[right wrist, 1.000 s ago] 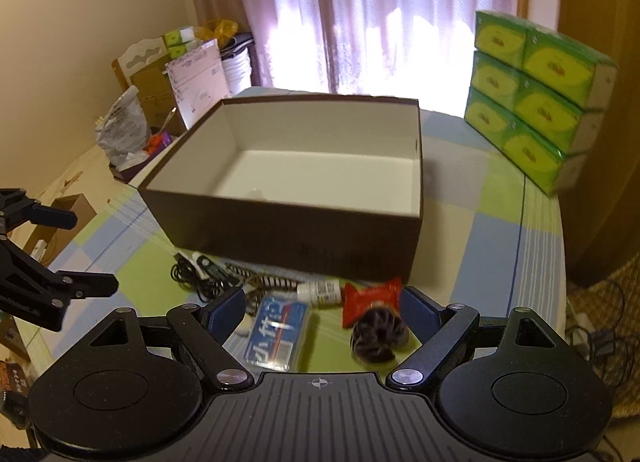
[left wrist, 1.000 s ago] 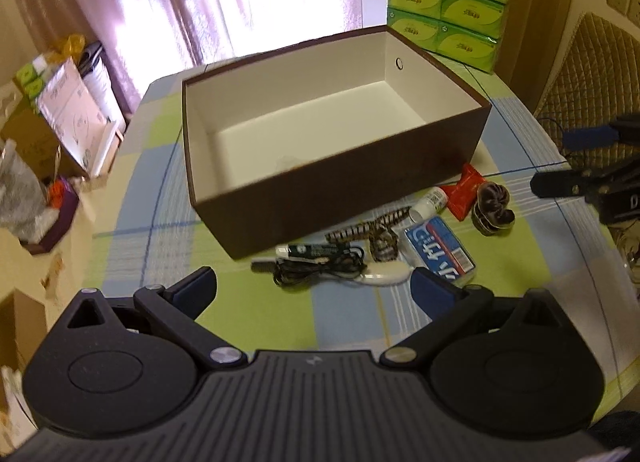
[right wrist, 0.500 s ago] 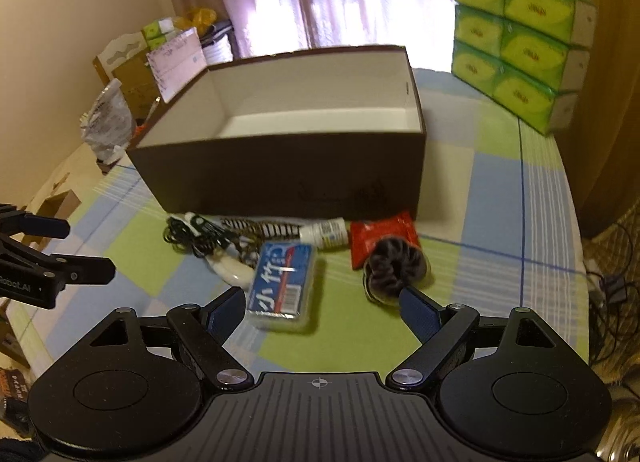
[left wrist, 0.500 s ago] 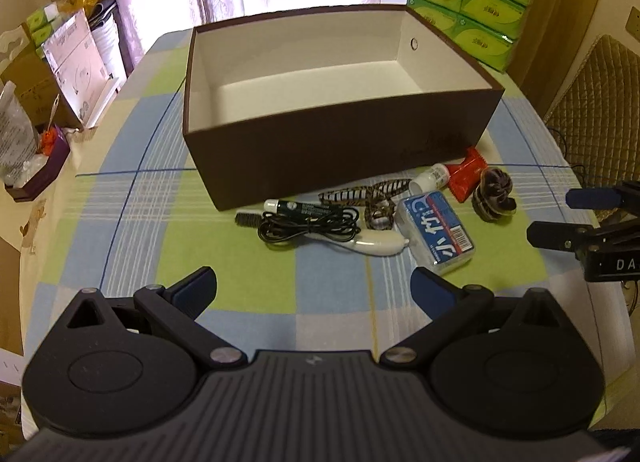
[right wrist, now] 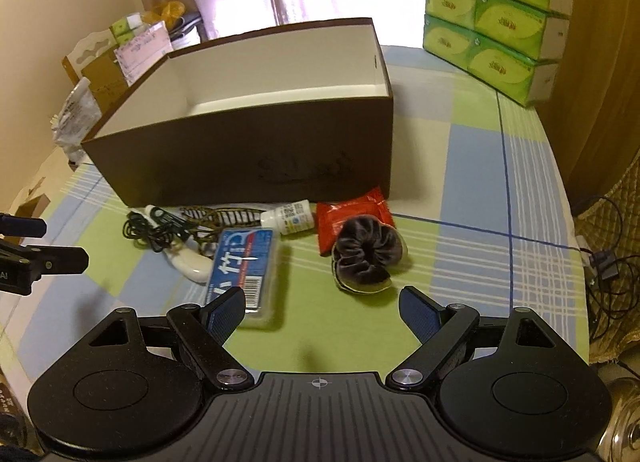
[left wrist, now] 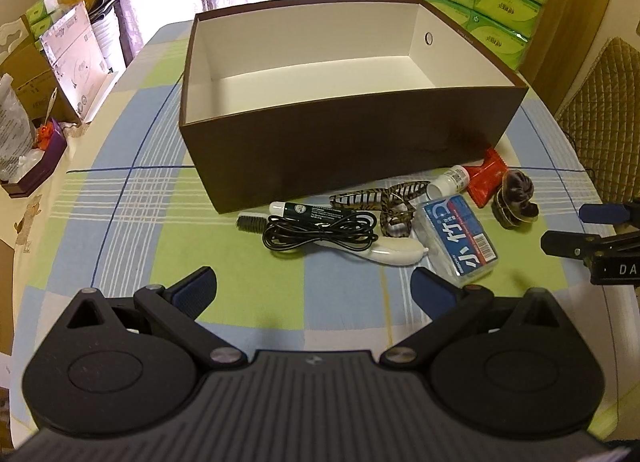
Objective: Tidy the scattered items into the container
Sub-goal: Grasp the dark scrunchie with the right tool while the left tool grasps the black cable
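Box, brown, empty, mid-bench, clutter still along its near wall: cable, blue case, scrunchie; both tools, left and right, wide and empty, now lower and nearer, first pick imminent.

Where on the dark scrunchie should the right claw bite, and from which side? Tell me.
Grip the dark scrunchie across its puffy ring, coming straight down from above. It lies flat and soft, partly over the red packet. The open right claw sits nearest; avoid pinching the packet.
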`<state>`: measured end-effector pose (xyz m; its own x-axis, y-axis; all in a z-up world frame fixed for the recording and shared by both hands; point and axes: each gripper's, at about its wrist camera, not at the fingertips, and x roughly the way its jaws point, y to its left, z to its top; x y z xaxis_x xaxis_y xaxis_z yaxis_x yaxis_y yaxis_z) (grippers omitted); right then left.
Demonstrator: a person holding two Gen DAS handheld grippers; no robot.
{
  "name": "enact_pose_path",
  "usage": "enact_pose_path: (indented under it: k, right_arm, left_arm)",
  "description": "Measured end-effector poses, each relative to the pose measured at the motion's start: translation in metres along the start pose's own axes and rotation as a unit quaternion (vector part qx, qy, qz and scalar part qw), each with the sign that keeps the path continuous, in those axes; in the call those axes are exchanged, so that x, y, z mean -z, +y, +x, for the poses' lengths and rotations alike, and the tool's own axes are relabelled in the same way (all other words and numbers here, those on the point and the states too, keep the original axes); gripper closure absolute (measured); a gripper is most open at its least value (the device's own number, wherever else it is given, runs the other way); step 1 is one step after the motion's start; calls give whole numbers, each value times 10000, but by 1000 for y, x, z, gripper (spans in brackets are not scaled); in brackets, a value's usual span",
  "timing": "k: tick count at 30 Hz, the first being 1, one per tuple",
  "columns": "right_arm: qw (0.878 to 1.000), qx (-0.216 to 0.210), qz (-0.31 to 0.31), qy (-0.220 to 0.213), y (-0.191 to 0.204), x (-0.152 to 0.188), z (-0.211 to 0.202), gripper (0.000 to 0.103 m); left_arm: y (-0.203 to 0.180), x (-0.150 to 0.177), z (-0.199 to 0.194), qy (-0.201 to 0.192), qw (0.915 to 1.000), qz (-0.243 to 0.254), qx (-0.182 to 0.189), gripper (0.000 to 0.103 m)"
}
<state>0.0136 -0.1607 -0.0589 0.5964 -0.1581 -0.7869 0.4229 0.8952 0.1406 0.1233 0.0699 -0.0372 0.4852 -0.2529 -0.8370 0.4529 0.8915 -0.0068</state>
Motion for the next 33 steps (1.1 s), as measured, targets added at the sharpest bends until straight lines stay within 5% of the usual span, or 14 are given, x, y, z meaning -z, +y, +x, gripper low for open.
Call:
enact_pose_path:
  k: [28,29,30,33]
  right_arm:
    - [9990,427,-73,55,-25,-22,74,15]
    - [9988,479,-109,59,-24,-22,75,36]
    - [9986,495,-156,110,-24,-22,77,47]
    - [9984,518,-115,178,-26,-19,80,54]
  left_arm:
    - [14,-17,72,138,9997,152,96,1]
    - [15,-17,73,144,9998,136,100,1]
    - [16,-17,74,146,9998,117,104,1]
    - [16,-18,77,137,9998,84,138,1]
